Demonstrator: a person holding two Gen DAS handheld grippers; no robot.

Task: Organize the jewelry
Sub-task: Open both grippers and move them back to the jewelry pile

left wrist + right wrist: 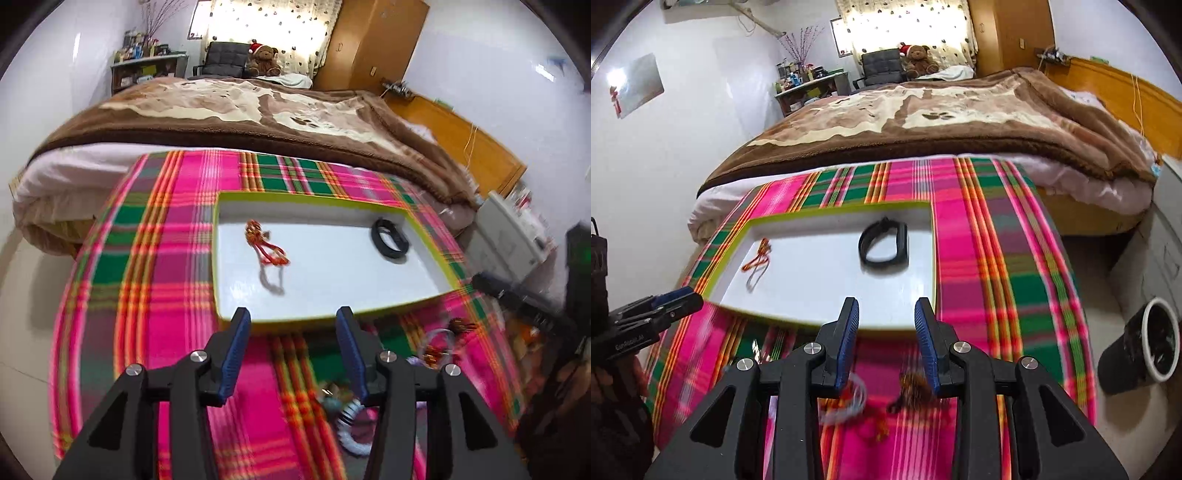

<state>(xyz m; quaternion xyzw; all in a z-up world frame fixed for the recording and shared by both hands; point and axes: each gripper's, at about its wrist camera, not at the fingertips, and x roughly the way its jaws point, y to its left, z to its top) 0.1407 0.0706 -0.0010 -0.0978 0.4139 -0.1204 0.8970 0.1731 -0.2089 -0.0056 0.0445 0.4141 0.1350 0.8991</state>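
A white tray with a lime-green rim (428, 236) (727, 254) lies on a pink and green plaid cloth (155, 280) (997, 258). In it lie a red and gold cord bracelet (266, 247) (757, 260) and a black band (391, 242) (884, 247). My left gripper (293, 317) is open and empty, just short of the tray's near edge. My right gripper (886, 308) is open and empty, above the tray's near edge. Loose jewelry lies on the cloth in front of the tray: a pale beaded ring (351, 428) (849, 402), a clear bangle (439, 347), a brown piece (916, 387).
A bed with a brown blanket (258, 110) (942, 118) stands right behind the cloth. A wooden headboard (461, 133) is at right. A black bin with a white rim (1145, 350) stands on the floor at right. The left gripper shows at the right wrist view's left edge (665, 302).
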